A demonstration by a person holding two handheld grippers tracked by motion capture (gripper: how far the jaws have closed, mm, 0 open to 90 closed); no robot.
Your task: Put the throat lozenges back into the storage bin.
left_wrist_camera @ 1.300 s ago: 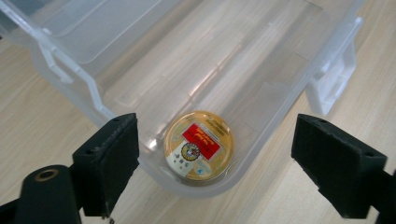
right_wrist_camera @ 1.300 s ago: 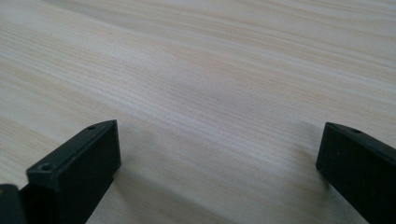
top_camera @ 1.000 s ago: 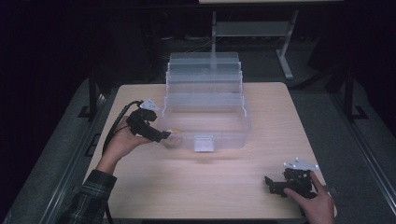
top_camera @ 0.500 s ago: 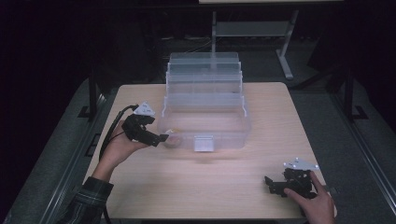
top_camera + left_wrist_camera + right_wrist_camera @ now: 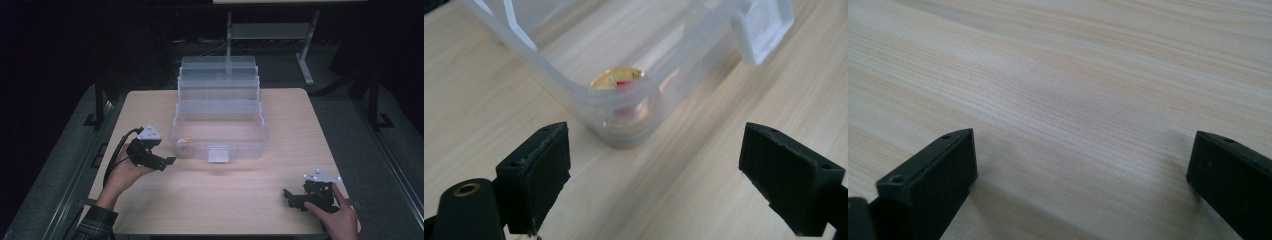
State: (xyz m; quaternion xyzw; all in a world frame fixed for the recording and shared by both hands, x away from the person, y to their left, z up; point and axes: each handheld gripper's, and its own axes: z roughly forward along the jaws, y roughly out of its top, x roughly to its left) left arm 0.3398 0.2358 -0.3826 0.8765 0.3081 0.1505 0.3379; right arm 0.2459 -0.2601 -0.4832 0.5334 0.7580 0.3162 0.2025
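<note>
A clear plastic storage box [image 5: 220, 107] with stepped tiers stands open on the wooden table [image 5: 220, 200]. In its front left corner lies a small round gold item with red on it [image 5: 186, 144] [image 5: 620, 82]. My left gripper [image 5: 167, 161] [image 5: 654, 175] is held just left of that corner, outside the box wall [image 5: 574, 90], jaws wide apart and empty. The box's white front latch [image 5: 218, 153] [image 5: 764, 27] hangs at the front wall. My right gripper [image 5: 290, 196] [image 5: 1083, 180] rests low on the table at the front right, open, with bare wood between its jaws.
A metal stand [image 5: 270, 30] rises behind the table in the dark. Black frame rails [image 5: 97, 105] run along both sides of the table. Bare wood lies between the two grippers at the front.
My left gripper has drawn back from the box toward the front left and lowered, and it is empty. The gold item lies in the box corner. The right gripper has stayed put.
</note>
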